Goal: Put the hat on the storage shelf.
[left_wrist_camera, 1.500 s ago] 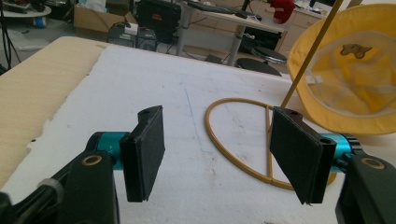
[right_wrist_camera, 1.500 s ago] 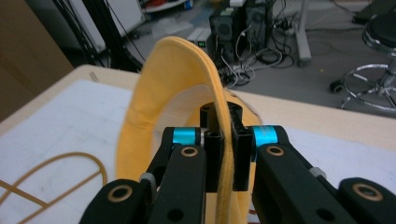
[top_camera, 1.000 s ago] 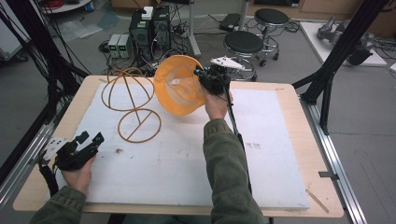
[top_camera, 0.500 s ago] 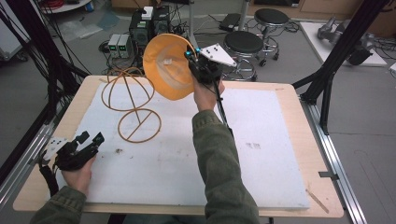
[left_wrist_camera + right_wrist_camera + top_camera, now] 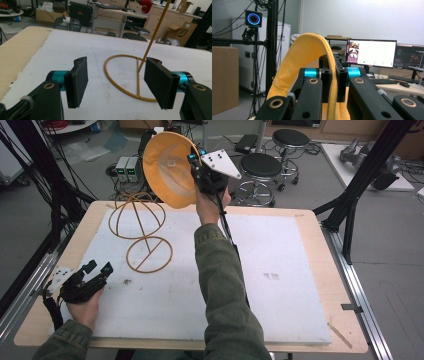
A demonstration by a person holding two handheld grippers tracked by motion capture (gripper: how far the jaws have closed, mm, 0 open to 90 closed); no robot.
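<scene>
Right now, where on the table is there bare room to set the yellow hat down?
The white mat is bare right of the raised forearm, out to its right edge. The far-left part is crowded by the wire stand; the left tool sits at the near-left corner.

"SF" logo, partly hidden, on a cardboard box (image 5: 184, 33), monitor text too small to read
</scene>
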